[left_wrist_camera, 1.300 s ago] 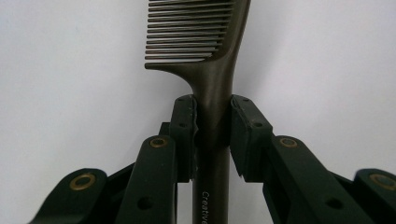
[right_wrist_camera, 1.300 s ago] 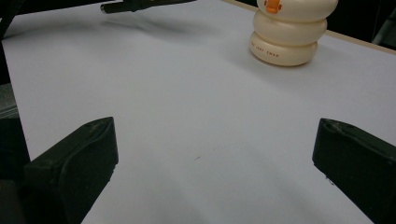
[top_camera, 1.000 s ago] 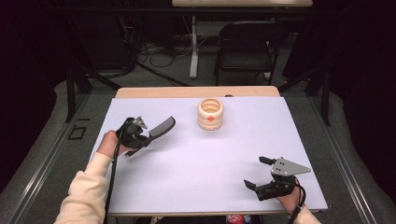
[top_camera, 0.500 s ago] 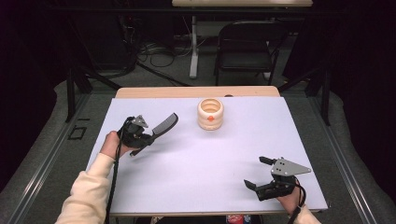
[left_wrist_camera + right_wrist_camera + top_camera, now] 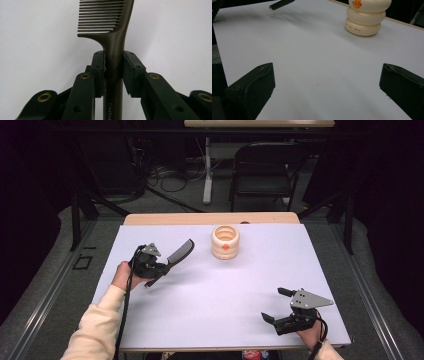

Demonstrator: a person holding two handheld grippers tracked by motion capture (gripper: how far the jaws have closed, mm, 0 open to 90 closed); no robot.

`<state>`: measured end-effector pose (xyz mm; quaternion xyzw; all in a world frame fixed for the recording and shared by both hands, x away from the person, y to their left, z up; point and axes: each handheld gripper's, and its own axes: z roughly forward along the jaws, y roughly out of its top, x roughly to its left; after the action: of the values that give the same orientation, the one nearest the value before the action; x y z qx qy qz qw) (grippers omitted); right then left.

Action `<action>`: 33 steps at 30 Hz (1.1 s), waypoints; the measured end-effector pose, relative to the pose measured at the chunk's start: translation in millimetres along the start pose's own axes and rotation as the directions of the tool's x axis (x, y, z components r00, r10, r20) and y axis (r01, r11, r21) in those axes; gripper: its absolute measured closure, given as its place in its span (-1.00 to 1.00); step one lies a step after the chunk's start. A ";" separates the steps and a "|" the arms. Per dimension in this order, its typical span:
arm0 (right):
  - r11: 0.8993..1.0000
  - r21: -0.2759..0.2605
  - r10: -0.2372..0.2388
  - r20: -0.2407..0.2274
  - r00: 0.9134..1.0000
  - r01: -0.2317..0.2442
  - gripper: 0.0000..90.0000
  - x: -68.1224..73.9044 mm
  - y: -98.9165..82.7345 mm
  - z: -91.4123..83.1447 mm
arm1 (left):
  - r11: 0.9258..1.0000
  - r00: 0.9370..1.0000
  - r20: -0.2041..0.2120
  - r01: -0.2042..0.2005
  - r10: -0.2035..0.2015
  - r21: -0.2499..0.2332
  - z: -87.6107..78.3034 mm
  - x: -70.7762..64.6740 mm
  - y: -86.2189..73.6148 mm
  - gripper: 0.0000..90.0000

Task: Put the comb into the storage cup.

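My left gripper (image 5: pixel 162 265) is shut on the handle of a dark comb (image 5: pixel 180 252), held above the left part of the white table (image 5: pixel 240 285). In the left gripper view the comb (image 5: pixel 113 37) stands between both pads, teeth pointing away at the top. A cream ribbed holder (image 5: pixel 225 241) with an orange spot stands at the table's far middle. It also appears in the right gripper view, the holder (image 5: pixel 365 17) at the upper right. My right gripper (image 5: pixel 276 306) rests near the front right corner, open, with nothing between its jaws (image 5: pixel 327 87).
A wooden strip (image 5: pixel 210 218) edges the table's far side. Beyond it stand a dark folding chair (image 5: pixel 262 170), a table leg and floor cables. The tip of the comb (image 5: pixel 279 4) reaches into the top of the right gripper view.
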<state>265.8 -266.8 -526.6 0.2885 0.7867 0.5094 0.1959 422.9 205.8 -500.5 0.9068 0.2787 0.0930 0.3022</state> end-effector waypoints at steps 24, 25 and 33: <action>1.000 0.003 -0.004 -0.001 1.000 0.004 -1.00 0.1 0.0 0.2 | 0.991 0.999 0.007 0.047 -0.046 -0.125 8.5 -7.1 1.4 0.61; 1.000 0.000 -0.003 -0.002 1.000 0.003 -1.00 0.2 0.0 0.3 | 0.990 0.999 0.006 0.049 -0.048 -0.130 8.7 -7.3 1.5 0.61; 1.000 0.002 -0.002 0.000 1.000 0.002 -1.00 0.2 0.0 0.3 | 0.983 0.998 -0.001 0.067 -0.069 -0.169 8.8 -8.8 2.2 0.61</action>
<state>265.9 -266.5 -526.7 0.2880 0.7874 0.5084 0.1962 419.7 195.0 -506.2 0.8676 0.3016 0.1089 0.3800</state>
